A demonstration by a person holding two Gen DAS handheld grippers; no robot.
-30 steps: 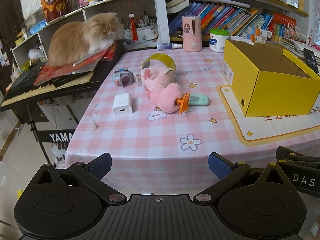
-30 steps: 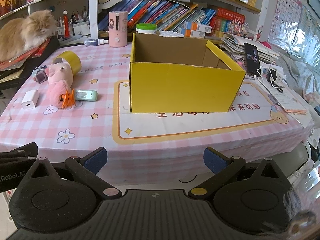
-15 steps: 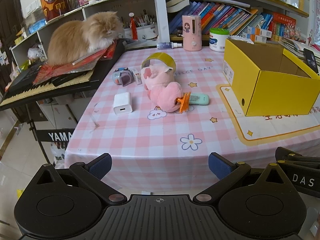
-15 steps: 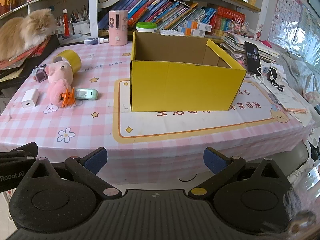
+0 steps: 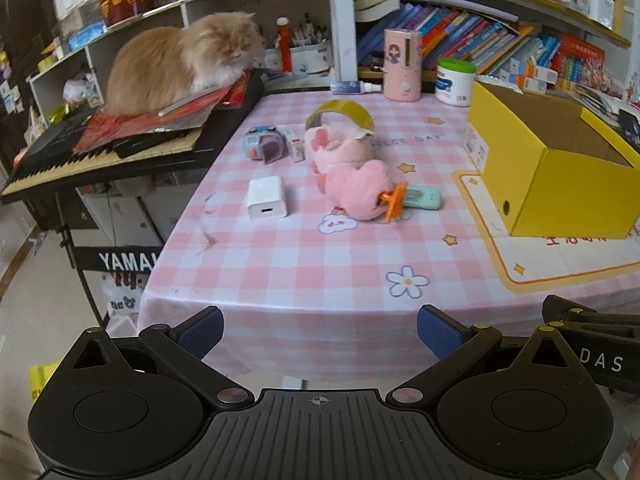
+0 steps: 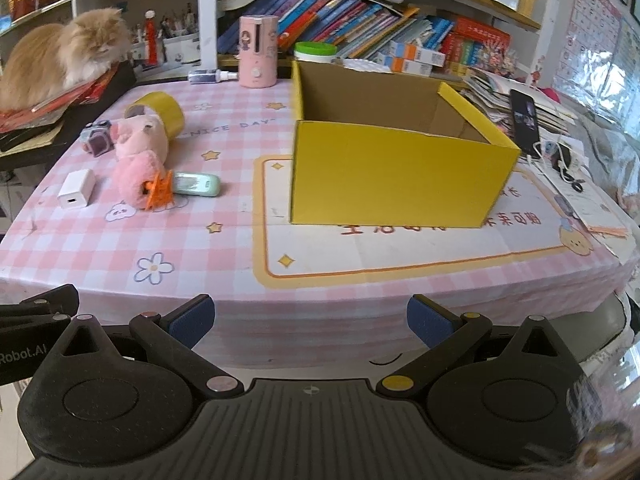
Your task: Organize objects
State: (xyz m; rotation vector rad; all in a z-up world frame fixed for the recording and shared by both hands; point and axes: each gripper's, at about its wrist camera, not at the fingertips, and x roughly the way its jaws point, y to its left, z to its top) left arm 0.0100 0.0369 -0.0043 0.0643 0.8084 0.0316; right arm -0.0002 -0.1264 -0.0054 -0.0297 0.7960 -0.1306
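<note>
Pink plush toy (image 5: 352, 178): centre frame, lying lengthwise away from the camera.
Yellow box (image 5: 556, 160): right of it, apart.
Left gripper (image 5: 319, 326): nearer, gaping, empty.
Right gripper (image 6: 310, 316): spread wide, empty, facing box.

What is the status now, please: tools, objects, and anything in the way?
Left tool and right tool open, empty, short of the table edge. Pink plush, white charger and tape roll loose left of yellow box. Path clear.
</note>
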